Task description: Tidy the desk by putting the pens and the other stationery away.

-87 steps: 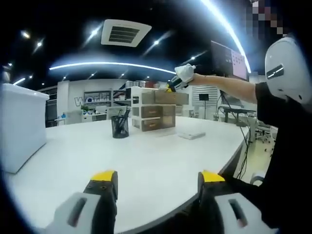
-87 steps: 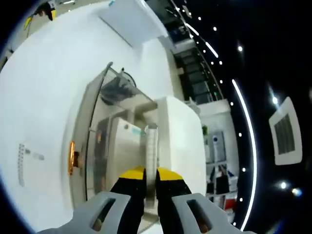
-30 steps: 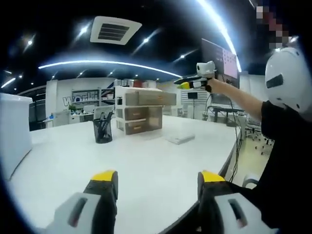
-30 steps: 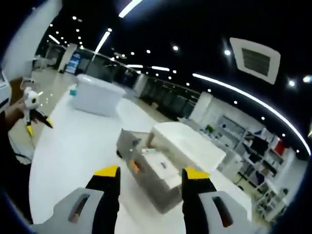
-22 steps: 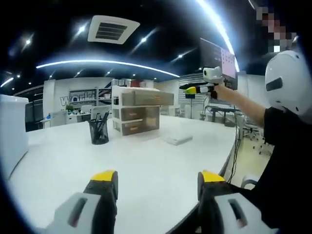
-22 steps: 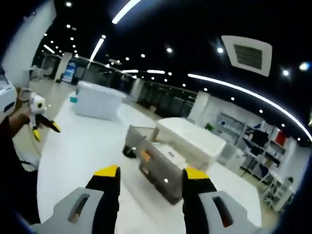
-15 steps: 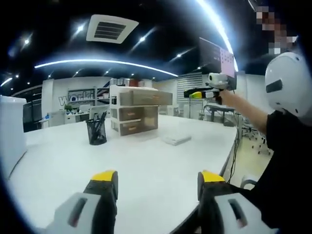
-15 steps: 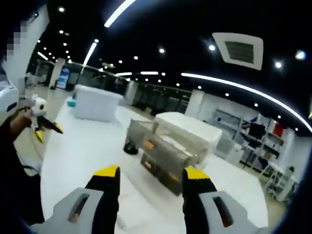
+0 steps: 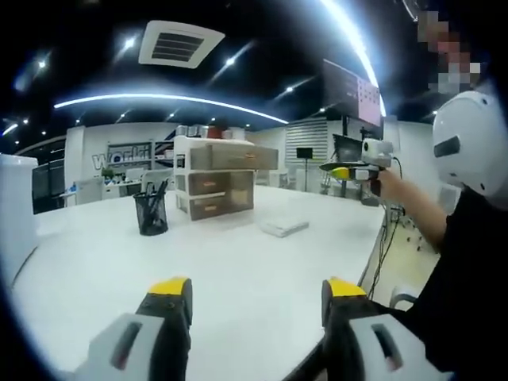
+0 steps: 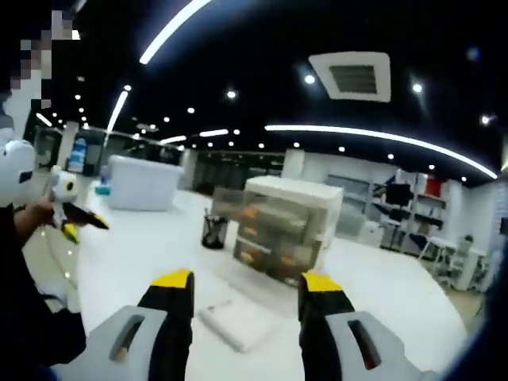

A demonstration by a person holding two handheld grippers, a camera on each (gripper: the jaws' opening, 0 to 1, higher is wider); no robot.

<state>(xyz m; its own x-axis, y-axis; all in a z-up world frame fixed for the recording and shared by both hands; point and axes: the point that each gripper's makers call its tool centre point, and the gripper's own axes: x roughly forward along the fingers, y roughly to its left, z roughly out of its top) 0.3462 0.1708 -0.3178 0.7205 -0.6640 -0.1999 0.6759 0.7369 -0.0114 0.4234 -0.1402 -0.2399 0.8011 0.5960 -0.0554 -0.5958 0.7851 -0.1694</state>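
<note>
Both claws, left (image 9: pixel 254 298) and right (image 10: pixel 246 290), gape empty. Ahead stand a drawer unit (image 9: pixel 225 177), drawers shut, and a cup (image 9: pixel 152 213) holding pens.

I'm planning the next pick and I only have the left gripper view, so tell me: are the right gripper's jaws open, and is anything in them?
Observer: In the right gripper view, the right gripper has its jaws open, with nothing between them.
Operator: What is it pointed at?
Observer: A flat white item lies on the table just ahead, low between the jaws, with the drawer unit beyond it.
Operator: How does my left gripper look from that side?
Observer: The left gripper is at the left of that view, held in a hand in the air by the table's edge, touching nothing.
</note>
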